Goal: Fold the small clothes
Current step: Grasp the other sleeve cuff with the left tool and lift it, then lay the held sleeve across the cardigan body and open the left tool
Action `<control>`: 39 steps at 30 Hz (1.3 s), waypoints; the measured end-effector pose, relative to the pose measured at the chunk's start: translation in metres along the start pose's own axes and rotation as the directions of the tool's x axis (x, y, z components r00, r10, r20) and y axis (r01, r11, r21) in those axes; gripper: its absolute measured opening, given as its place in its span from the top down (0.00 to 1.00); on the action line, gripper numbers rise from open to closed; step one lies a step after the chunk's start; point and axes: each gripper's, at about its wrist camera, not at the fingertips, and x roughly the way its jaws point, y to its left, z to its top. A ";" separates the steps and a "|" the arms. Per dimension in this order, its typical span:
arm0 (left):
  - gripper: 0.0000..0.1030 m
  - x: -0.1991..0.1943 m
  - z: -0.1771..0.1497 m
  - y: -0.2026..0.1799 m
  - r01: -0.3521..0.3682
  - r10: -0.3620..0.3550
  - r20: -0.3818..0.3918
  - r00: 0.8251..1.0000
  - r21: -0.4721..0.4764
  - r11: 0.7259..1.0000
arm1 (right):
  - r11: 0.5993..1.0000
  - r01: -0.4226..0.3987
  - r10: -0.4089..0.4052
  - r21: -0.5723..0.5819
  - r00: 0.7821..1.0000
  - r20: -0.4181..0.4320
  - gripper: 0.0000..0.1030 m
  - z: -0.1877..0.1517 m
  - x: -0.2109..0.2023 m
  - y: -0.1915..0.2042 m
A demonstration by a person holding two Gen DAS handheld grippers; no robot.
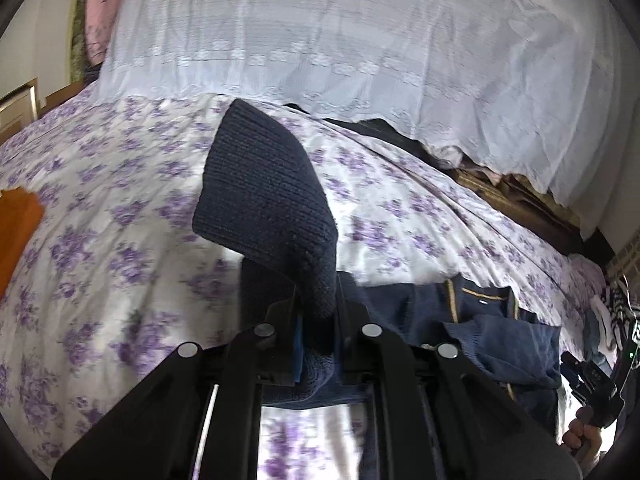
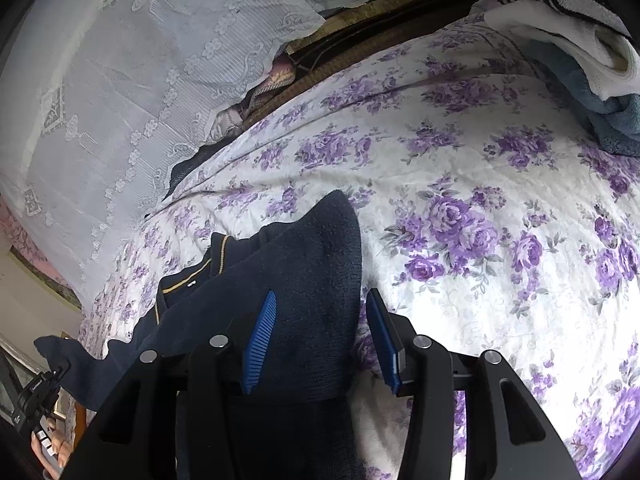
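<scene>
Currently, folding stage: early, I judge; the navy knit garment (image 2: 304, 280) is lying rumpled in the lower centre of the right wrist view, with no tidy folded shape showing yet.
Left gripper (image 1: 316, 316): clenching a sleeve (image 1: 264, 196) of that garment, which is rising as a ribbed flap up the middle of the left wrist view, off the bedspread.
Right gripper (image 2: 320, 340): standing part-open at the lower centre of its frame; the knit is lying between the blue pads (image 2: 262, 340) and covering part of the left one, while the right one is standing clear, so I read it as not gripping.
Garment collar: the gold-trimmed neckline (image 2: 188, 280) is showing at lower left of the right wrist view, bunched.
Surface: the purple-flowered bedspread (image 2: 480, 200) is filling most of both frames.
Other laundry: a towel pile (image 2: 580, 60) is waiting at upper right.
Remaining: the sleeve needs laying across the body, then the body folding over.
</scene>
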 end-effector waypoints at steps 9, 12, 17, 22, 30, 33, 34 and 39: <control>0.90 0.008 -0.001 -0.057 0.044 -0.043 -0.008 0.999 0.094 0.995 | 1.000 -0.014 0.014 0.010 1.000 -0.008 0.54 0.001 0.000 0.000; 0.90 0.009 -0.002 -0.073 0.054 -0.053 -0.010 0.999 0.117 0.992 | 1.000 -0.020 0.020 0.013 1.000 -0.009 0.54 0.001 0.000 -0.001; 0.90 0.014 -0.003 -0.099 0.081 -0.078 -0.022 0.997 0.144 0.986 | 0.999 -0.029 0.030 0.013 0.999 -0.014 0.53 0.001 -0.001 0.000; 0.90 0.020 -0.006 -0.121 0.108 -0.102 -0.044 0.994 0.169 0.980 | 1.000 -0.030 0.030 0.007 0.999 -0.022 0.53 0.000 0.003 0.001; 0.90 0.025 -0.011 -0.155 0.158 -0.149 -0.059 0.987 0.212 0.964 | 0.999 -0.045 0.047 0.030 0.998 -0.053 0.52 0.001 0.013 -0.004; 0.90 0.029 -0.017 -0.166 0.171 -0.158 -0.073 0.985 0.223 0.960 | 0.998 -0.049 0.051 0.035 0.997 -0.052 0.52 0.001 0.013 -0.005; 0.90 0.032 -0.020 -0.171 0.175 -0.161 -0.080 0.984 0.228 0.958 | 0.998 -0.049 0.051 0.034 0.997 -0.052 0.52 0.001 0.013 -0.005; 0.90 0.053 -0.039 -0.195 0.180 -0.151 -0.126 0.981 0.277 0.944 | 0.998 -0.051 0.052 0.034 0.997 -0.051 0.52 0.001 0.012 -0.004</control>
